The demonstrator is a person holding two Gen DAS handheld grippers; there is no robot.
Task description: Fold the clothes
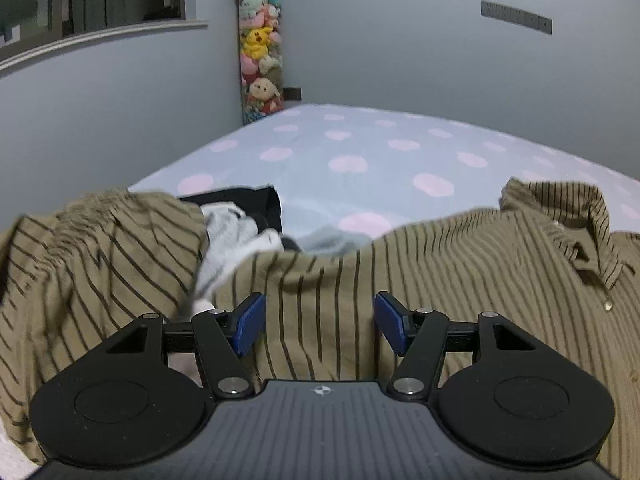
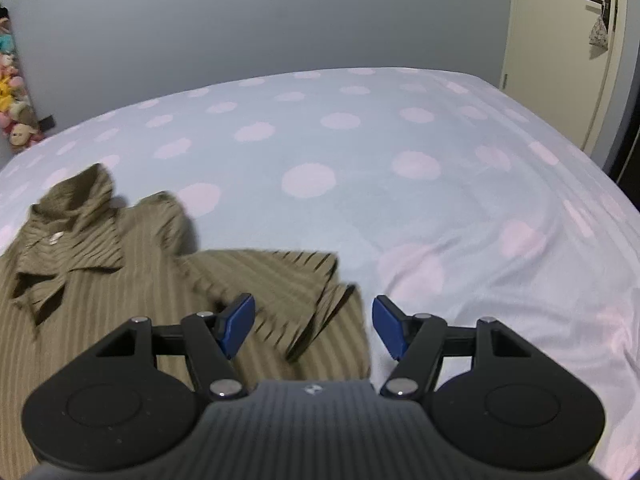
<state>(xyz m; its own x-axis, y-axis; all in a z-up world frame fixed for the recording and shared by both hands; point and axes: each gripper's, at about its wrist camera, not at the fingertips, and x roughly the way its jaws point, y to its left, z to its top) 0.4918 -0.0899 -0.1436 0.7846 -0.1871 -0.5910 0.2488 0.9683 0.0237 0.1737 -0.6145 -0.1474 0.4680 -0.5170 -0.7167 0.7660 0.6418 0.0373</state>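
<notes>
An olive shirt with thin dark stripes (image 1: 460, 272) lies spread on the bed, its collar (image 1: 576, 220) at the right in the left wrist view. My left gripper (image 1: 319, 322) hangs open just above the shirt's body, nothing between its blue pads. In the right wrist view the same shirt (image 2: 120, 280) fills the lower left, collar (image 2: 76, 216) at the far left and a short sleeve (image 2: 320, 292) folded near the middle. Open as well, my right gripper (image 2: 313, 326) hovers over the sleeve's edge.
A light blue bedsheet with pink dots (image 2: 360, 160) covers the bed. A pile of white (image 1: 236, 236) and black (image 1: 248, 200) clothes lies behind the shirt at the left. A tall column of plush toys (image 1: 260, 40) stands in the corner. A door (image 2: 560, 40) is at the far right.
</notes>
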